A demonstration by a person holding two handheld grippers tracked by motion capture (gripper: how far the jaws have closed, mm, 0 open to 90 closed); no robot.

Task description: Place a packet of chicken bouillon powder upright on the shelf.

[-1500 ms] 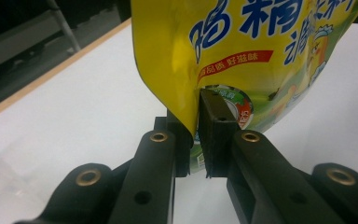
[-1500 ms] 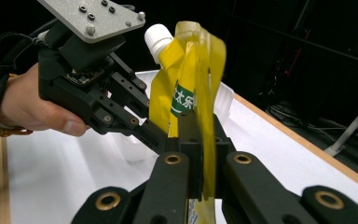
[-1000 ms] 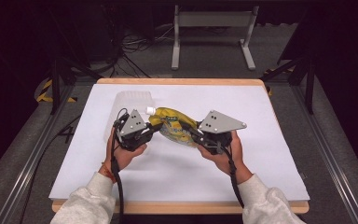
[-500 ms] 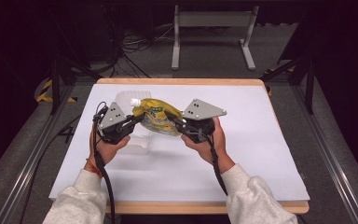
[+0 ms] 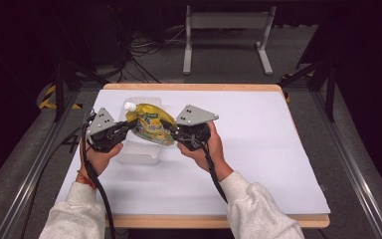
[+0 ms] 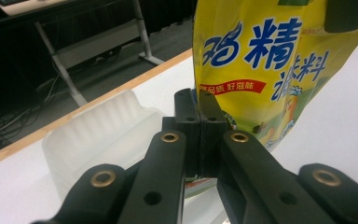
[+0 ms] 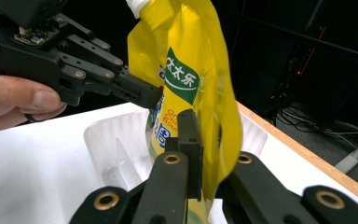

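Showing pouch (image 7: pixel 186 60) spout (image 7: pixel 137 5) up close

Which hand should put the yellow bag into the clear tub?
Probably the left. Both grippers pinch the yellow pouch, but the left gripper sits right over the clear tub, while the right gripper holds from the far side.

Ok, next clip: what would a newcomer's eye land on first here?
The bright yellow spouted pouch, lifted off the table and pinched from both sides by the left tool and the right tool, both clamped shut on it. Just under it, at the left of the white table, sits a clear plastic tub, over which the pouch hangs.
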